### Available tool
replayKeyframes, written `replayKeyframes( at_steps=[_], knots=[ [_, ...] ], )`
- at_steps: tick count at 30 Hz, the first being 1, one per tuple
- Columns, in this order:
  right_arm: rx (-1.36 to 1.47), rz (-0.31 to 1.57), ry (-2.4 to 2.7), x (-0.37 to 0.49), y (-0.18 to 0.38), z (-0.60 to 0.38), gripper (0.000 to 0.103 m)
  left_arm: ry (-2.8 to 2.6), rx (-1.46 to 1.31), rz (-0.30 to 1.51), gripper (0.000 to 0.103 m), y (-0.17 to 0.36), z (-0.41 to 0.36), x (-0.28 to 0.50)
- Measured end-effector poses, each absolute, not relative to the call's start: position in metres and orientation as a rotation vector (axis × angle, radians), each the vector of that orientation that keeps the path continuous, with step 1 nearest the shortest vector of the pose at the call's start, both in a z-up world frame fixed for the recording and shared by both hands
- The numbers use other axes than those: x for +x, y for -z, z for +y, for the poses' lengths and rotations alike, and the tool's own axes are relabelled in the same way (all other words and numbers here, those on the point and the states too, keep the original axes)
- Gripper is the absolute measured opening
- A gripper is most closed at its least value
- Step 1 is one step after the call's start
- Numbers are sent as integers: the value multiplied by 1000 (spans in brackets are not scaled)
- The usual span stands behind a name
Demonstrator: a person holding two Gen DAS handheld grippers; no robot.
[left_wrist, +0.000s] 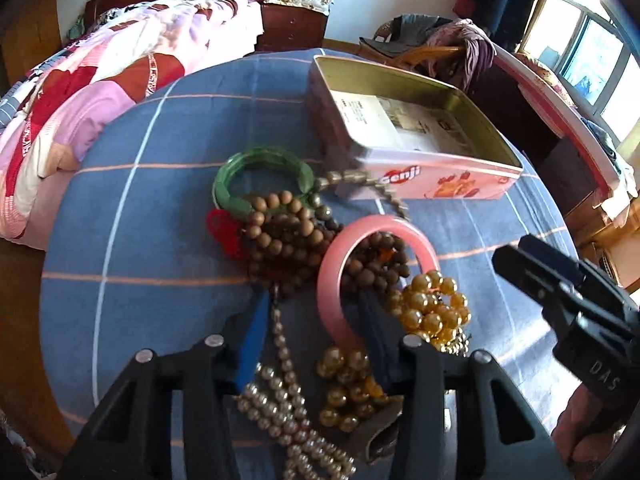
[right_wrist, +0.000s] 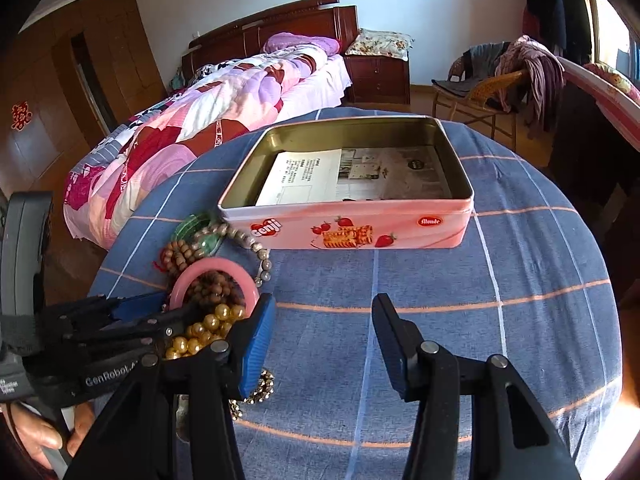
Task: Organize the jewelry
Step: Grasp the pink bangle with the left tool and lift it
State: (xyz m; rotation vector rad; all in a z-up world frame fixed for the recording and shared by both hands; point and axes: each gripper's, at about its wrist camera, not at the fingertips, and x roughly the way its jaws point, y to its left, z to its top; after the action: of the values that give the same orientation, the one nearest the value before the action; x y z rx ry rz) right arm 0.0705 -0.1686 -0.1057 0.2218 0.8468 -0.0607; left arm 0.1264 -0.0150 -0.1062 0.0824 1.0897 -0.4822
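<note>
Pink bangle (left_wrist: 340,280) and gold beads (left_wrist: 430,308) sit between the left tool's (left_wrist: 316,320) part-spread jaws; grip unclear.

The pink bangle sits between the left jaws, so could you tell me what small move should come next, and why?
Probably close the left gripper on the pink bangle: one side of the ring lies between its jaws, tangled with the gold beads, and the open pink tin stands behind, with only paper inside.

tin (right_wrist: 348,228) behind jewelry pile (left_wrist: 320,256) | both on table (right_wrist: 520,280)
</note>
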Motion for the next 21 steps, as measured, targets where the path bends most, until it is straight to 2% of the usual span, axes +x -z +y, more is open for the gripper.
replayKeyframes(
  at_steps=[3, 4, 6, 11, 21],
  knots=[
    [233, 852, 61, 70, 106, -171, 51, 505, 104, 1082, 45, 104, -21, 126],
    [234, 853, 62, 70, 106, -172, 51, 507, 114, 1077, 40, 105, -21, 128],
    [236, 850, 71, 69, 106, -173, 51, 519, 144, 1071, 12, 107, -24, 128],
    [246, 830, 101, 62, 101, -181, 51, 568, 142, 995, 11, 96, -23, 118],
    [285, 827, 101, 59, 99, -191, 51, 659, -71, 735, 11, 22, 12, 104]
  ],
)
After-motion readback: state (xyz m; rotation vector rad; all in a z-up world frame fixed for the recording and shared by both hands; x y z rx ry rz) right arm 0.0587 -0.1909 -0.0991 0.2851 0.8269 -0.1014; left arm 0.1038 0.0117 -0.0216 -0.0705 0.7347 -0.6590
